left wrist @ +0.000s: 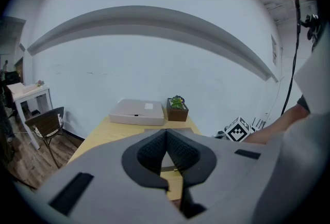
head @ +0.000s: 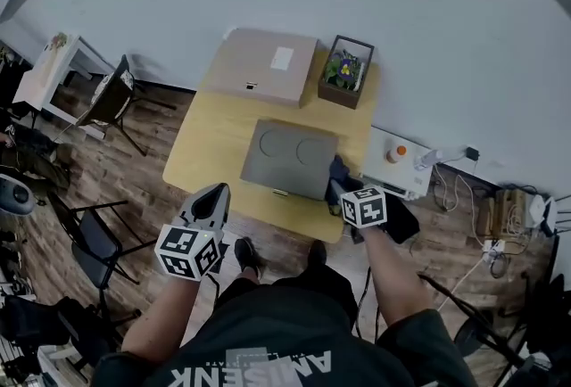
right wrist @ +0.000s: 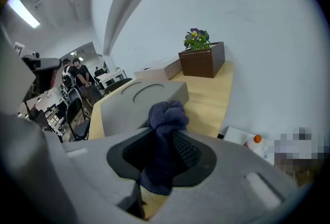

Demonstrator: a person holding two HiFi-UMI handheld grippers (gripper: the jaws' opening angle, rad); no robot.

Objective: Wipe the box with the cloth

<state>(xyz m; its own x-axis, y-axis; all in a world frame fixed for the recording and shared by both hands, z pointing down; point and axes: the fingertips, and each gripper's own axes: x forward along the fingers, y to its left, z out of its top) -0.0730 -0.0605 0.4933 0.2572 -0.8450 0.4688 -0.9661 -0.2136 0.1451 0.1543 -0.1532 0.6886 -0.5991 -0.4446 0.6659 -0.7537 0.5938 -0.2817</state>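
A flat grey box (head: 290, 158) with two round recesses lies on the near half of the yellow table (head: 201, 158). My right gripper (head: 340, 190) hovers at the box's near right corner, shut on a dark blue cloth (head: 338, 170). In the right gripper view the cloth (right wrist: 166, 117) bunches up between the jaws, just short of the grey box (right wrist: 136, 104). My left gripper (head: 215, 195) hangs off the table's near left edge, jaws shut with nothing in them. In the left gripper view, that gripper (left wrist: 165, 133) hides most of the grey box.
A beige cardboard box (head: 263, 64) and a brown planter with flowers (head: 346, 71) stand at the table's far end by the wall. Right of the table sits a white unit with an orange-capped bottle (head: 401, 151) and cables (head: 459, 189). Chairs (head: 107, 100) stand left.
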